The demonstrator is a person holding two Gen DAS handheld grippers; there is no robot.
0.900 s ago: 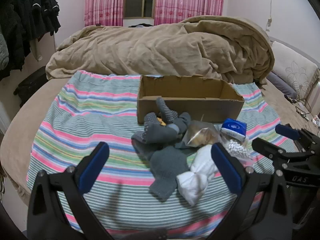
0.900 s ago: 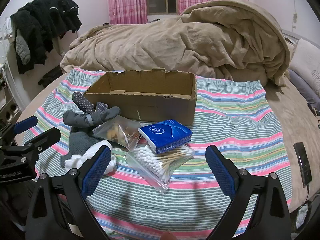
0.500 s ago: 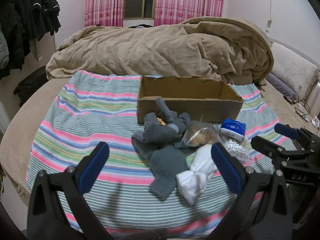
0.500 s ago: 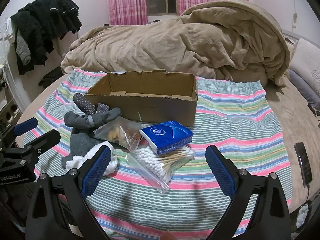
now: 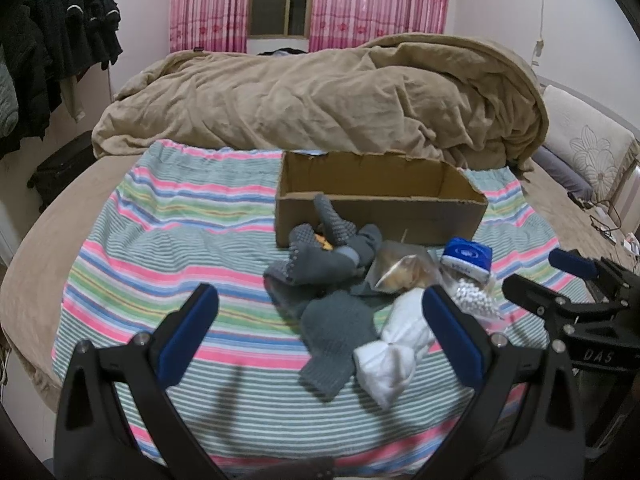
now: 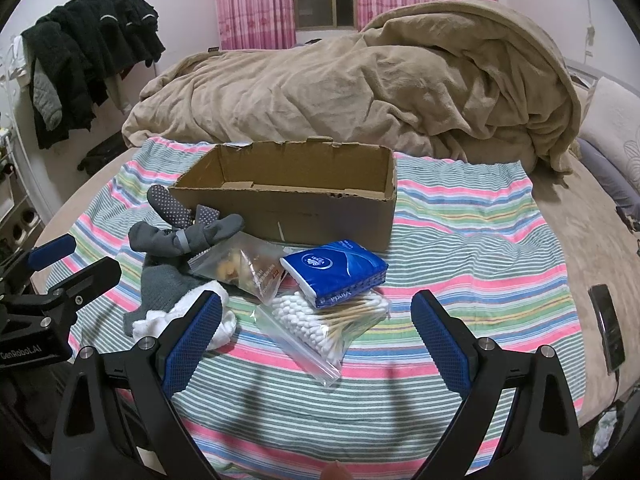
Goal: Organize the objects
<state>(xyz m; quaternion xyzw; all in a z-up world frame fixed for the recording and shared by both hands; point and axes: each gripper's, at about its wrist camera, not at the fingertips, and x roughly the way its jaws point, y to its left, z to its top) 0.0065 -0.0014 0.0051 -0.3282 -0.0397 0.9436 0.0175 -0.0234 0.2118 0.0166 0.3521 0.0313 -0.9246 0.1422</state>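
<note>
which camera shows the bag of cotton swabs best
The right wrist view: the bag of cotton swabs lies near the middle, swabs and clear plastic visible, with only the blue tissue pack resting on its far end. In the left wrist view just some white tips show beside the left gripper's finger.

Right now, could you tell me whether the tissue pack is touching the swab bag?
Touching. The right wrist view shows the tissue pack lying on top of the swab bag, its lower edge overlapping the swabs.
</note>
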